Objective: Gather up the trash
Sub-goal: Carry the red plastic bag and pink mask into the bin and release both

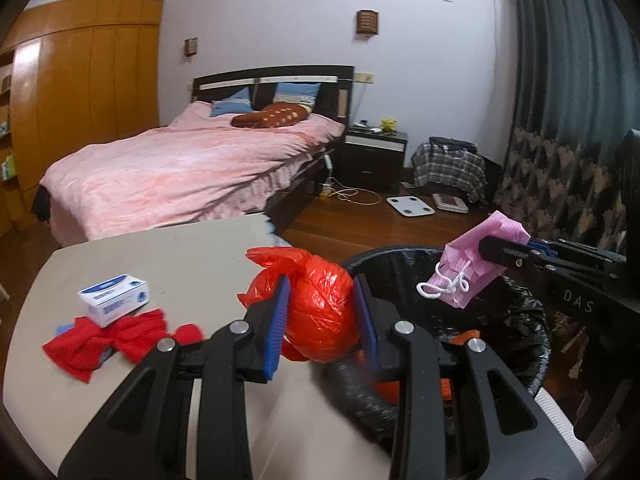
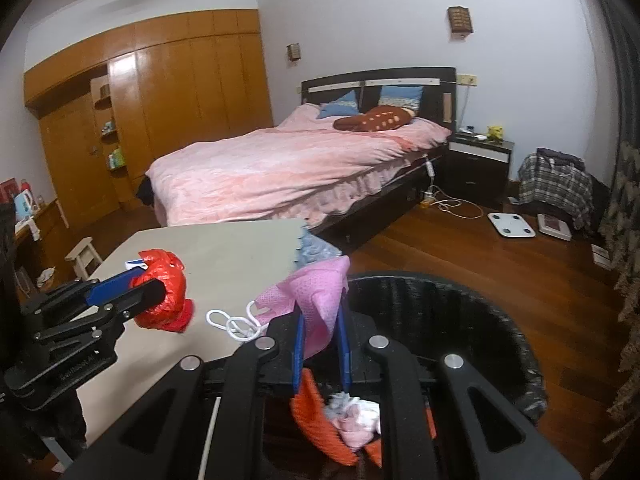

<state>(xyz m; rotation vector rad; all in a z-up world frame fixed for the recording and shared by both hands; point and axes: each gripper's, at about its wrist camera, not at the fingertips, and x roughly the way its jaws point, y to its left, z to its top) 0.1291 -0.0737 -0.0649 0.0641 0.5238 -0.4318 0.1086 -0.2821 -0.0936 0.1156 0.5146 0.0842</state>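
Left wrist view shows the left hand-held gripper (image 1: 320,312) pinching a red bag (image 1: 320,308), a knotted wad of thin plastic film, held in the air at the edge of the surface (image 1: 180,256) and just beside the rim of the bin (image 1: 532,320). The blue pads press into the wad from both sides and it bulges between them, so I judge it soft, very light and easily crushed. The film looks slick; a grip across the thick middle, as here, seems safer than one on the loose tail near the knot, which could slide out.

The right hand-held gripper (image 2: 320,336) is closed on a pink mask (image 2: 316,304), which hangs over the open bin. This is limp cloth with white ear loops (image 2: 232,324) dangling free to one side. It weighs almost nothing and will not break, but it may cling to the pads on release, and the loops could snag on the bin rim or on a finger. A hold on the folded body rather than the loops gives more control.

Some orange and pink trash already lies in the bin. On the surface a red cloth (image 1: 120,336) and a small box (image 1: 114,298) remain, well apart from both grippers; whether they count as trash I cannot tell.
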